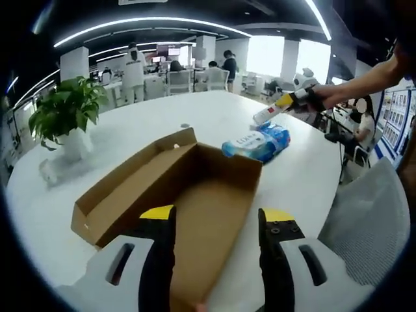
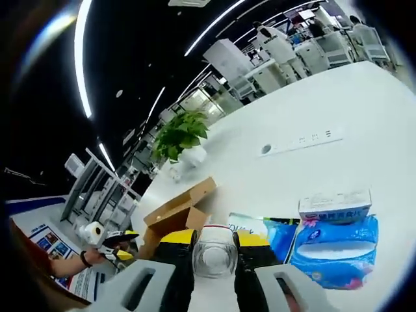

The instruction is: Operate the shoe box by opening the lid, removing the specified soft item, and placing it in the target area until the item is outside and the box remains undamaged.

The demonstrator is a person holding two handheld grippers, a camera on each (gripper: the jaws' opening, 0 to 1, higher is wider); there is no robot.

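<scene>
— Where's the box?

— The open brown cardboard shoe box (image 1: pixel 188 195) lies on the white round tabletop (image 1: pixel 156 117), its flap folded out flat; I see only bare cardboard inside. The blue plastic-wrapped soft tissue pack (image 1: pixel 258 143) lies outside it, just beyond the far corner.

— And the tools?

— The left tool (image 1: pixel 218 224) hovers over the box's near end, yellow-tipped black jaws spread, nothing between them. The right tool (image 2: pixel 214 250) pinches a clear glass jar (image 2: pixel 213 250). Beside it lie a second blue tissue pack (image 2: pixel 338 250) and a small white carton (image 2: pixel 335 205).

— Anything else?

— A potted green plant (image 1: pixel 65 114) in a white pot stands well apart from the box.
</scene>
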